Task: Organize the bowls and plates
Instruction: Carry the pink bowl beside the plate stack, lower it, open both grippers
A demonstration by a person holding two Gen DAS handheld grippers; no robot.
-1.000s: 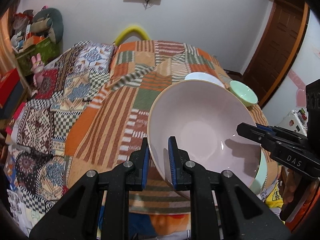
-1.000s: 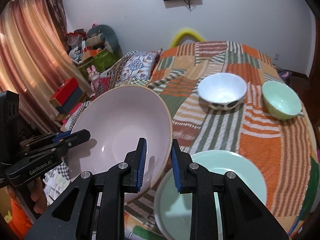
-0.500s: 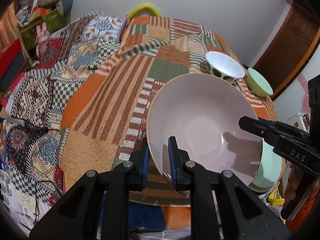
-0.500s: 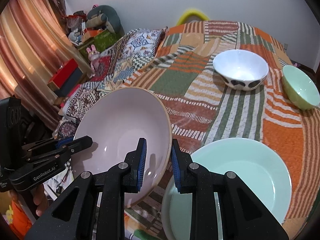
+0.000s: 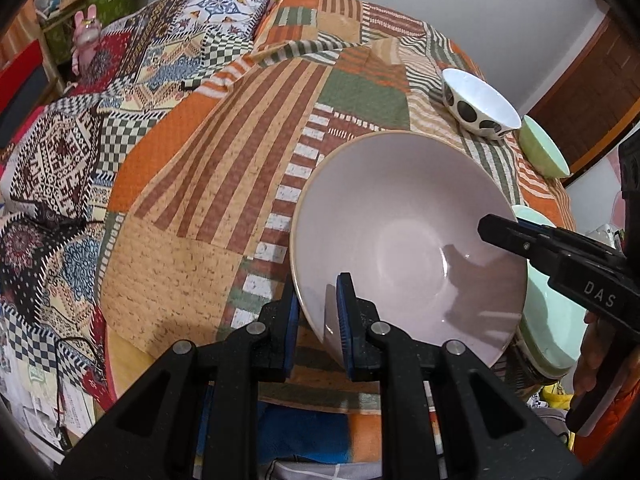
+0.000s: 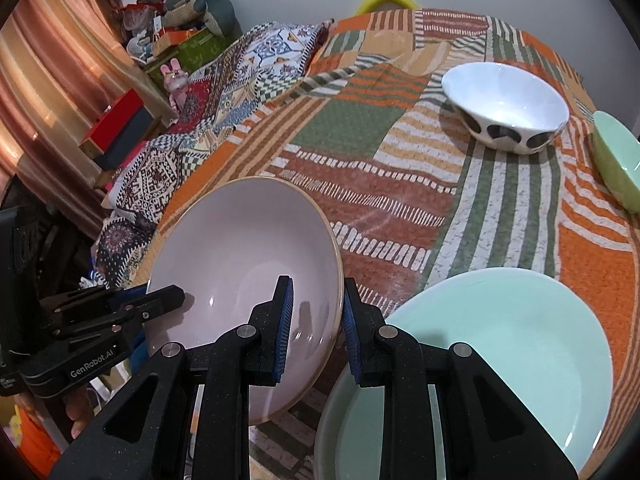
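Bowl (image 5: pixel 404 232) pink, empty, rim pinched by 2 tools (image 5: pixel 317 312) (image 6: pixel 315 330).

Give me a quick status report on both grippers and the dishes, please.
Left gripper and right gripper both clamped on pink plate rim, held tilted above table. Mint plate alongside. Spotted bowl and green bowl well apart.

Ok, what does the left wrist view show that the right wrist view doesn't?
Left only: a brown door at far right, and the right tongs seen from the side on the pink bowl's rim.
Right only: copper curtains, nearly the whole mint plate, and the left tongs from the side.
Both: the pink bowl gripped by both tongs, the spotted bowl, the green bowl, the patchwork cloth.
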